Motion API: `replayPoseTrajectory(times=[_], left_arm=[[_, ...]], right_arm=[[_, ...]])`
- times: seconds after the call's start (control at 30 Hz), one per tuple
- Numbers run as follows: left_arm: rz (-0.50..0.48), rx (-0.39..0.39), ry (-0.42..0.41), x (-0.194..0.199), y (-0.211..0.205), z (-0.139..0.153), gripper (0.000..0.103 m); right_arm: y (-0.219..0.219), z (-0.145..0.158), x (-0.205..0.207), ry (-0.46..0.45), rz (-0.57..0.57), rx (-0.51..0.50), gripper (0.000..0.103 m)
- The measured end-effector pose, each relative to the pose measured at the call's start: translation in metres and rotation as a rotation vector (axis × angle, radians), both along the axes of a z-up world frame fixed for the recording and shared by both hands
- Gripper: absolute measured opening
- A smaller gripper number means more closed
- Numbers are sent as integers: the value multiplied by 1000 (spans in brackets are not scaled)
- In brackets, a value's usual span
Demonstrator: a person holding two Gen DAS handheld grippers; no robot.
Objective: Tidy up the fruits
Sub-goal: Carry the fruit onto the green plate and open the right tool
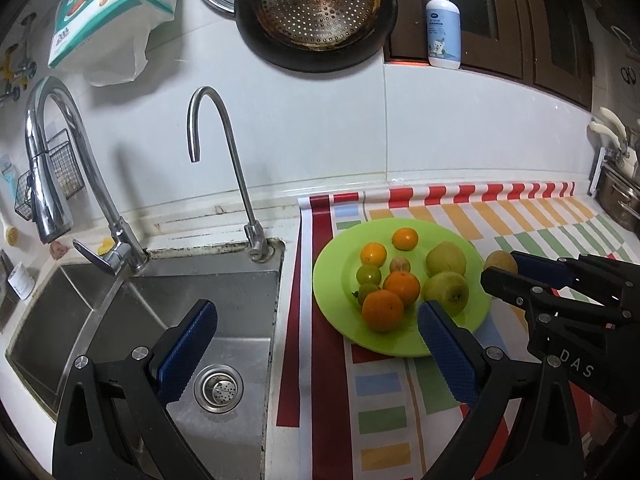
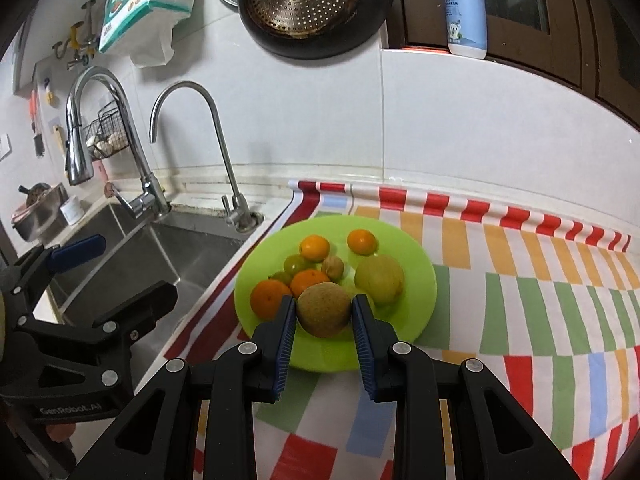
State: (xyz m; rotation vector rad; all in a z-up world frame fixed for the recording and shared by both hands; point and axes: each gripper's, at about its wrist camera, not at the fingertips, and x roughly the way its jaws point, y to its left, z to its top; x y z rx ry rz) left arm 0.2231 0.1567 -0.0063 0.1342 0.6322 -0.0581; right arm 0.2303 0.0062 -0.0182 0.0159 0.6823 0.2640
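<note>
Legible writing: we read "DAS" on the body of the right gripper in the left wrist view, and "GenRobot.AI" on the left gripper body in the right wrist view; the print on the white pump bottle and the tissue pack is too small for us to read. Right gripper is closed on a brown kiwi, both blue pads pressed to its sides, held above the 6 o'clock rim of the green plate. Left gripper stands wide open and empty, one finger over the sink, the other at the plate's 6 o'clock edge. On the plate we see oranges, two pears and small green fruits. The plate sits on the striped cloth covering the table, with two faucets at its 10 o'clock.
</note>
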Motion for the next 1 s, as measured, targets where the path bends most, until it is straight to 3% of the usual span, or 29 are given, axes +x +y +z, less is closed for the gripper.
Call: replayPoseTrajectory(times=[0.7,1.0], left_arm=[[16,-5,11,41,4,-5,102],[8,-3,15,44,2,-7,102]], right_arm=[[6,-7,57,10,11,9,30],[-1,-11,63,24,-22,4,31]])
